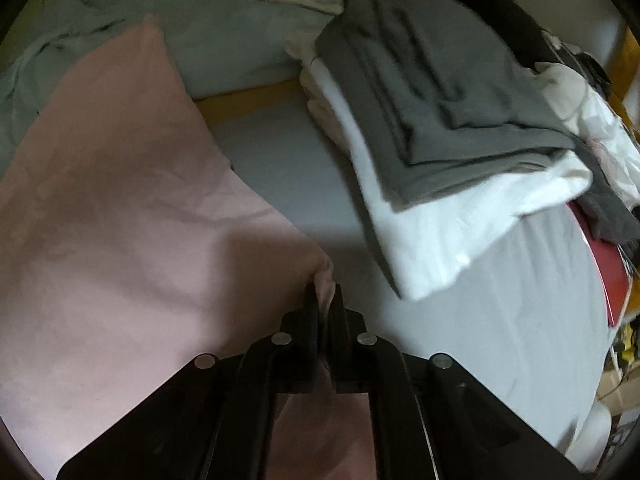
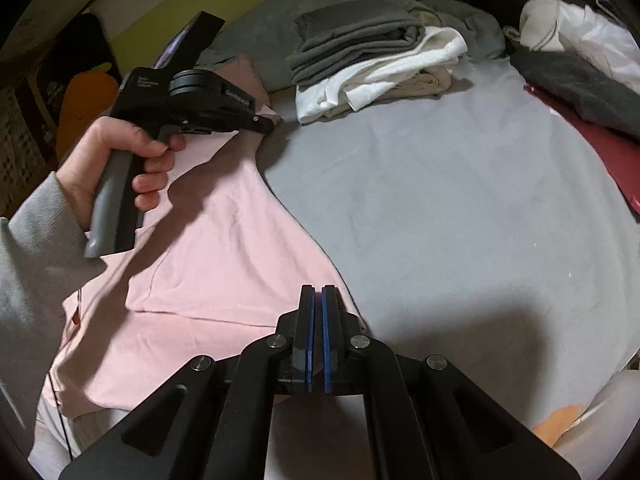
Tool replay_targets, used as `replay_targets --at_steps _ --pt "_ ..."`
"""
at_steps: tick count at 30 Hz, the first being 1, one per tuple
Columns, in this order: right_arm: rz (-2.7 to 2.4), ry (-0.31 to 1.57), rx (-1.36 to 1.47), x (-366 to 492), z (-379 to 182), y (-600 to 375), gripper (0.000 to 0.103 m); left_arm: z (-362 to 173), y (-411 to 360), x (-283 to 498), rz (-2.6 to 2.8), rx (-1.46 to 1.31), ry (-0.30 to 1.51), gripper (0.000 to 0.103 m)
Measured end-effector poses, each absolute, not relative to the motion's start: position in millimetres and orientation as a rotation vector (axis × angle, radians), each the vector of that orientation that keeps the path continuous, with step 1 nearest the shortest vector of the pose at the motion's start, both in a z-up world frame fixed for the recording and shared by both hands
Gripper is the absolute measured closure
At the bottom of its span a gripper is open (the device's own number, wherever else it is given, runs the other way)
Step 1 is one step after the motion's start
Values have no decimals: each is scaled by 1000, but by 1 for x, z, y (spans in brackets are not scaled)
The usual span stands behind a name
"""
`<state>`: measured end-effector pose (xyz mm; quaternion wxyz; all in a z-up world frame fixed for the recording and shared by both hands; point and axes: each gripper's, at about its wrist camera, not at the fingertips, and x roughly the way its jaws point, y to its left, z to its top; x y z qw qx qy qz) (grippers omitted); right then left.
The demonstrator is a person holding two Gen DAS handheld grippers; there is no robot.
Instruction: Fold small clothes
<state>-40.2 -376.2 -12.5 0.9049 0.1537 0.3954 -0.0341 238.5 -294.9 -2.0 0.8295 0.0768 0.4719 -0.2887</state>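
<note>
Left wrist view: I am pinching a corner of the pink garment (image 1: 120, 208) in my left gripper (image 1: 325, 300) — ready to fold it over. My right gripper (image 2: 319, 300) is pressed together at the garment's near edge, seemingly holding fabric.

Right gripper (image 2: 318, 292) jaws closed over pink garment (image 2: 208, 248) on grey sheet (image 2: 440, 200)

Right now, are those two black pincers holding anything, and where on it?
The left gripper pinches a corner of the pink garment. The right gripper is shut above the garment's edge; whether it grips any fabric cannot be told.
</note>
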Motion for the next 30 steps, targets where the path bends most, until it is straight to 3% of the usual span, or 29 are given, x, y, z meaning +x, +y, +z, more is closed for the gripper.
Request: replay_targets --at_steps 8,9,12,17,20,22,24,25,27,28,30 --pt "-118 733 455 -53 -3 -406 102 11 -290 220 -578 192 848 93" --pt "-132 708 451 -56 1 -410 102 22 -285 213 -576 185 807 88" --pt "-112 655 455 -59 10 -418 102 56 -265 178 -559 177 678 61" --pt "-2 639 413 -57 17 -403 101 103 -207 114 -537 182 521 59" --pt "26 647 372 -53 18 -389 99 119 -162 66 -526 117 456 47" --pt "20 635 334 -54 23 -383 99 118 -139 50 -521 50 446 33" --pt "17 622 324 -58 26 -382 99 112 -114 30 -460 18 438 32" --pt "21 620 332 -60 28 -382 97 107 -99 20 -430 10 439 31" --pt "41 617 371 -68 32 -384 81 95 -78 0 -378 7 431 28" --pt "55 606 387 -74 33 -385 68 87 -69 -11 -357 3 428 27" --pt "68 591 389 -86 31 -382 62 72 -54 -34 -337 -7 437 27"
